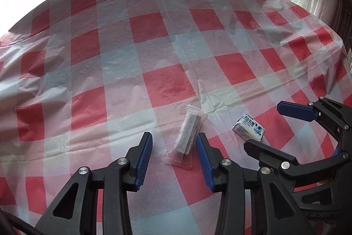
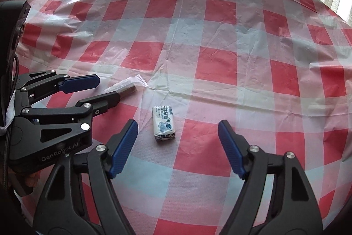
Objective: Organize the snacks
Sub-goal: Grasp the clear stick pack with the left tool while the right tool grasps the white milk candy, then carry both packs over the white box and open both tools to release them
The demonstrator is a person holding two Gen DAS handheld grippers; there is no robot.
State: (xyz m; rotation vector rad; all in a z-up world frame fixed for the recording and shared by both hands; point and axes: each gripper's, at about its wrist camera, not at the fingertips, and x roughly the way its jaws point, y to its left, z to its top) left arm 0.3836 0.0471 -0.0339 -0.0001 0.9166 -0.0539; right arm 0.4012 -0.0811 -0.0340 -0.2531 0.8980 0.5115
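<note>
Snacks — clear-wrapped wafer stick (image 1: pixel 187 133), white-blue packet (image 2: pixel 164 123) perhaps candy — both grippers' jaws spread, untouching

Two handheld grippers are showing the same build: the left gripper (image 1: pixel 173 144) and the right gripper (image 2: pixel 178 142) are each carrying black plastic linkage arms with triangular cut-outs, pinned by round silver screws. Ribbed blue pads (image 2: pixel 124 148) are lining the inner faces of the fingers. Seen from the right wrist camera, the left unit's black body is displaying the raised lettering "GenRobot.AI" (image 2: pixel 60 154) behind its fingers. A thin black cable (image 2: pixel 15 74) and a white strap (image 2: pixel 8 116) are trailing along its rear housing.
</note>
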